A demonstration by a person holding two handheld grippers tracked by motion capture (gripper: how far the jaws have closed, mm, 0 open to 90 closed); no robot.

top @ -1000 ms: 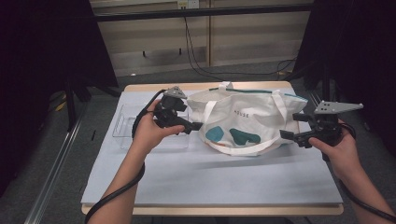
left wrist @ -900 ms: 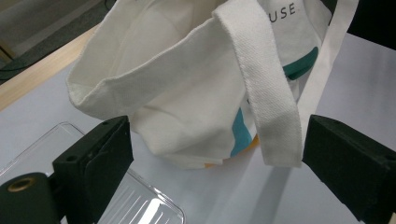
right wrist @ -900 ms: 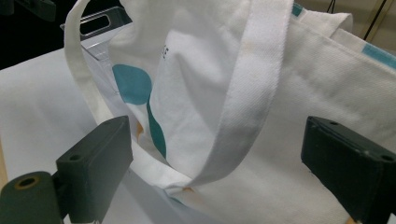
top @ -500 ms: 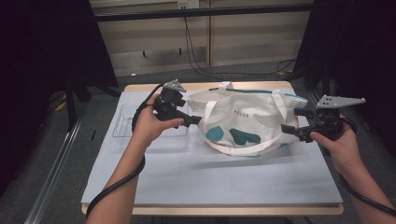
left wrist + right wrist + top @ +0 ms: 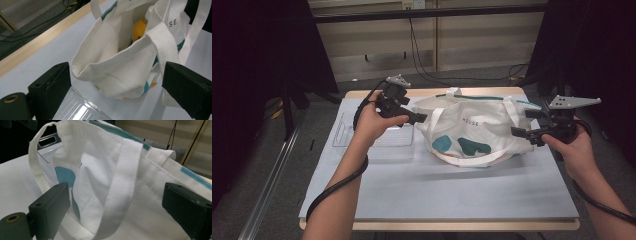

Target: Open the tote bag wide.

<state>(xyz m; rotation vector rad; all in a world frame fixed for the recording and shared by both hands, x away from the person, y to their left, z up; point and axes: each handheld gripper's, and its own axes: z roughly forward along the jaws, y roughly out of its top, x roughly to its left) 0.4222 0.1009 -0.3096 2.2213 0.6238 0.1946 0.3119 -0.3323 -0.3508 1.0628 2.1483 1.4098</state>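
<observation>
High view: the tote bag [image 5: 477,131] near the table's [image 5: 437,190] far edge is flanked by the left gripper [image 5: 419,119] and right gripper [image 5: 516,132], both held agape.

left claw [image 5: 421,118] at tote bag [image 5: 477,131] rim | right claw [image 5: 515,133] beside bag (jaws apart)

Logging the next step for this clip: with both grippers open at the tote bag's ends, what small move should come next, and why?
Probably close the left gripper on the tote bag rim lying between its open jaws; the right gripper likewise straddles a strap, neither gripping.
</observation>
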